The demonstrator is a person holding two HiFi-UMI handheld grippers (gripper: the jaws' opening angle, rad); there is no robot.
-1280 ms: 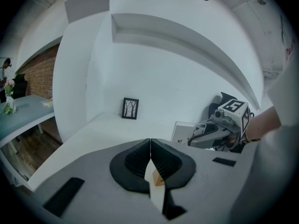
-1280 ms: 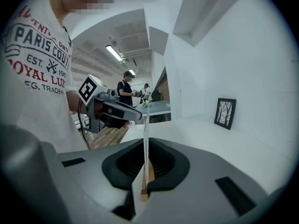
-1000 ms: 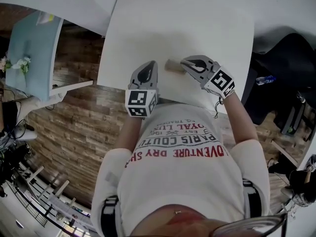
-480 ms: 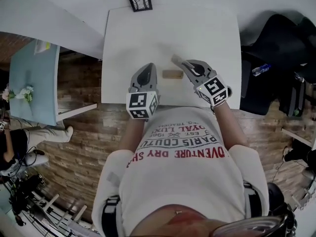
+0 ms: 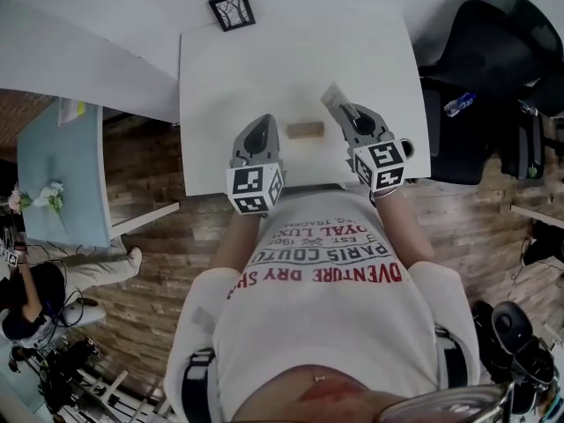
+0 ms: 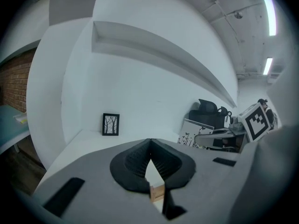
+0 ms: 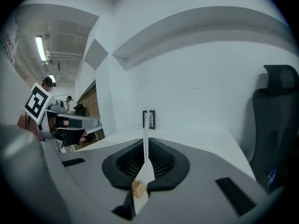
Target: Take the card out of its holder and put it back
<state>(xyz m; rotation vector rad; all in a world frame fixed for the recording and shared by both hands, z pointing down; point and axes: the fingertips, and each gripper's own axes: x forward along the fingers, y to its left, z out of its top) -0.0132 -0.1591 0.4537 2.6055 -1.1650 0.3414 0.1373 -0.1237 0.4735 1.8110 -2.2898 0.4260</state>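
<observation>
A small wooden card holder [image 5: 306,130] lies on the white table [image 5: 220,77], with no card in it. My right gripper [image 5: 345,111] is shut on the white card [image 5: 331,97], which it holds up just right of and beyond the holder. In the right gripper view the card [image 7: 145,139] runs edge-on between the jaws, and the holder [image 7: 138,189] shows below them. My left gripper [image 5: 262,123] rests just left of the holder with its tips together and nothing in them. The left gripper view shows the holder [image 6: 157,191] under the jaws and the printed card [image 6: 195,133] at the right.
A small black picture frame [image 5: 233,10] stands at the table's far edge. A black chair [image 5: 493,69] and a bottle [image 5: 458,104] are to the right of the table. A pale blue table [image 5: 62,174] stands over the brick-pattern floor at the left.
My right gripper has lifted the card out of the holder and carried it up and to the right. The left gripper has stayed beside the holder. The head view has shifted.
</observation>
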